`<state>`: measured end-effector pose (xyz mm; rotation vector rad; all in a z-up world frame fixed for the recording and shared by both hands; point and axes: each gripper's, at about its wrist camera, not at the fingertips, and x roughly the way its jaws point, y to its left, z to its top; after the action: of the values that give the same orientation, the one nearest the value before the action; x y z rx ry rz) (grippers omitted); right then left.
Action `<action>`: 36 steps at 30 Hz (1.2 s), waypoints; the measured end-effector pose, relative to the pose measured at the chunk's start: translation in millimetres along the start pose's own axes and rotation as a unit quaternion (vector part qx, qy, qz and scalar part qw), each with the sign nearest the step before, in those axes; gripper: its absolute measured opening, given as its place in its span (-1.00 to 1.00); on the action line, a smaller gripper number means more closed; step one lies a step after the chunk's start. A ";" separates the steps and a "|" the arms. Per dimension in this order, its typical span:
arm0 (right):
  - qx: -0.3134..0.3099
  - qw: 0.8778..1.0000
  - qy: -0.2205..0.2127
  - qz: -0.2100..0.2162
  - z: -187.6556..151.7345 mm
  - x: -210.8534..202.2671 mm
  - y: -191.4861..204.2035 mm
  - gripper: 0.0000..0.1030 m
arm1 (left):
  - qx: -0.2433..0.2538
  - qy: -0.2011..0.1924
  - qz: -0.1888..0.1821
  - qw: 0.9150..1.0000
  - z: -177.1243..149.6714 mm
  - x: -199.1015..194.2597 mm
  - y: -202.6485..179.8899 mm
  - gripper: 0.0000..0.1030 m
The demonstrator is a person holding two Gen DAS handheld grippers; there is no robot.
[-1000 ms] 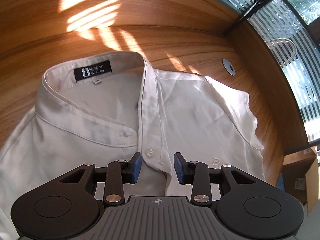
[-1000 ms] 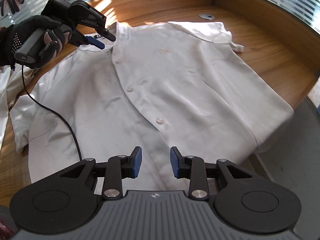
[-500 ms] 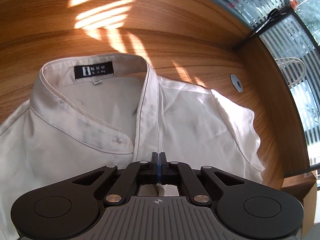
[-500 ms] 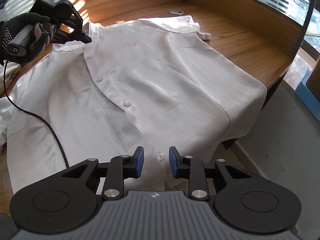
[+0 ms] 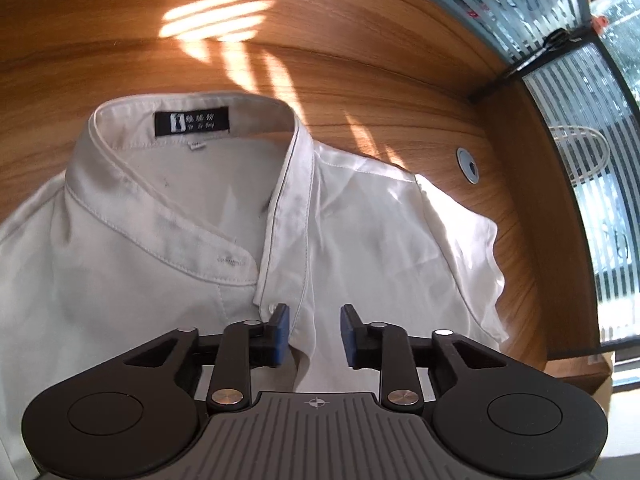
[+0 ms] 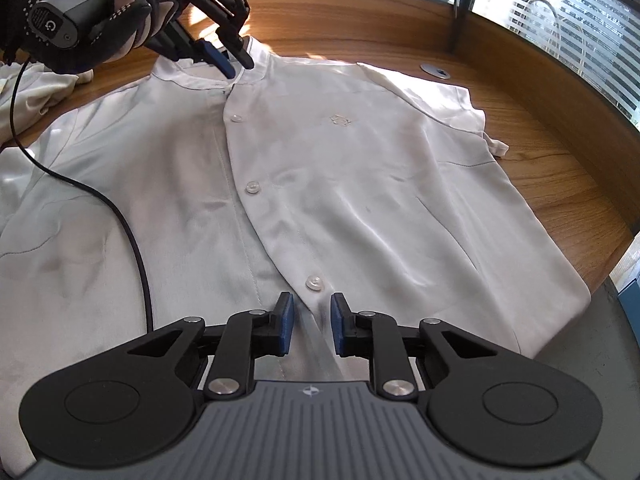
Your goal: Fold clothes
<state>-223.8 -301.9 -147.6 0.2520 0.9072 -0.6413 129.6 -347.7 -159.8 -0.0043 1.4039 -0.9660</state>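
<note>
the white shirt (image 6: 360,184) lies face up and spread flat on the wooden tabletop (image 6: 560,168), collar (image 5: 192,148) away from the person, its hem hanging a little over the near edge. at the collar end, the left claw (image 5: 313,334) has its jaws apart and opening, the button placket (image 5: 288,248) running between the blue pads with neither pad visibly pressing it. at the hem end, the right claw (image 6: 311,323) straddles the same placket just below the lowest visible button (image 6: 315,282), its jaws closing but with a gap on both sides of the cloth. this looks like the straightening step before any fold. next, i judge, each claw needs a firm pinch on the front edge so the placket can be tugged taut and laid straight.
</note>
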 end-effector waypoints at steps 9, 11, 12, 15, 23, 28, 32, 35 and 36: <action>-0.001 1.000 -0.001 -0.001 2.2 1.2 -1.1 -0.63 | -0.075 0.035 -0.002 0.997 -9.9 13.8 14.3 -0.19; -0.002 1.000 -0.002 -0.003 2.6 2.3 -1.4 -0.63 | -0.081 0.032 -0.001 0.996 -8.4 14.8 14.1 -0.24; -0.002 1.000 -0.003 -0.004 3.0 2.8 -1.7 -0.63 | -0.084 0.031 -0.001 0.996 -7.6 15.3 14.0 -0.27; 0.003 1.000 -0.006 -0.007 4.1 3.2 -3.9 -0.63 | -0.090 0.028 0.001 0.996 -5.2 17.0 13.3 -0.80; 0.010 1.000 -0.008 -0.024 4.3 3.5 -9.9 -0.63 | -0.055 -0.017 0.000 0.998 4.2 5.9 -6.1 -0.96; 0.004 1.000 -0.001 -0.023 3.6 4.6 -10.3 -0.63 | -0.038 -0.026 -0.003 0.999 11.5 4.4 -21.0 -0.96; -0.025 0.998 -0.001 -0.050 -0.2 2.6 -4.7 -0.63 | -0.029 -0.033 -0.006 0.999 15.7 1.5 -30.0 -0.96; -0.033 0.997 0.001 -0.073 -5.6 -1.3 -4.8 -0.63 | -0.024 -0.040 -0.008 0.999 17.4 -3.2 -33.3 -0.96; -0.030 0.996 0.002 -0.079 -8.1 -2.9 -6.5 -0.63 | -0.024 -0.041 -0.008 0.999 18.0 -4.3 -33.8 -0.96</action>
<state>-234.3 -302.1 -149.8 0.1277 0.9548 -0.7579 126.0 -376.2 -134.2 -0.0902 1.3526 -0.9354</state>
